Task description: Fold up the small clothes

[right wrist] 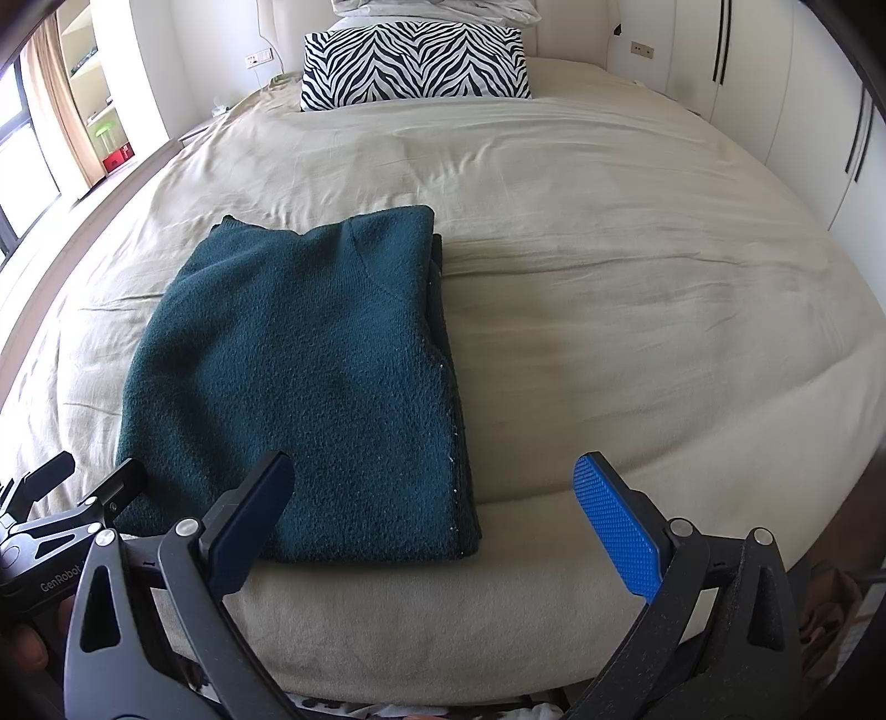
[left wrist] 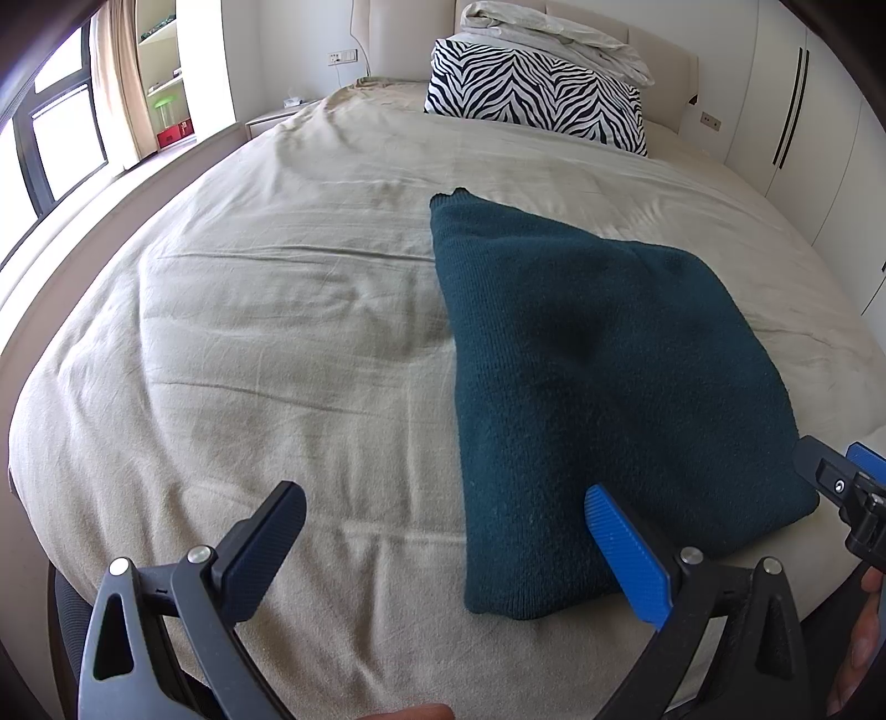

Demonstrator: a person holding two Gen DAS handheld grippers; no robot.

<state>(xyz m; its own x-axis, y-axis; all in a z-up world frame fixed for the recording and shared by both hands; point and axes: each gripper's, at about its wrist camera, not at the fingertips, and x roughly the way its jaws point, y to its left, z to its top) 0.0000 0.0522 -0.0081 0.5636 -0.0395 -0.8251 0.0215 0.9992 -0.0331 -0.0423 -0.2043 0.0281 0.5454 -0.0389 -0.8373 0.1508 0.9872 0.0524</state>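
While my left tool (left wrist: 446,548) hung spread wide above the near edge of the bed (left wrist: 249,343), nothing lay between its fingers; its blue finger (left wrist: 626,559) hovered over the near left corner of the folded sweater (left wrist: 598,387), though I could not tell whether it touched the knit. My right tool (right wrist: 434,512) was likewise released, gripping nothing, its dark finger (right wrist: 252,518) over the sweater's near edge and its blue finger (right wrist: 614,520) over bare sheet.

The dark teal sweater (right wrist: 299,382) rested flat on the beige sheet as a thick, roughly rectangular stack, with layered edges showing along its right side in the right wrist view. From my left tool it sat toward 1 o'clock; from my right tool it sat toward 11 o'clock. Each tool showed at the edge of the other's view, the right one at 3 o'clock from the left camera (left wrist: 847,498), the left one at 9 o'clock from the right camera (right wrist: 83,501), both just beside the sweater's near corners.

At 12 o'clock, well apart from the sweater, a zebra-striped pillow (right wrist: 415,63) leaned at the head of the bed with a crumpled pale duvet (left wrist: 554,33) piled on it. White wardrobe doors (right wrist: 775,94) stood at 2 o'clock.
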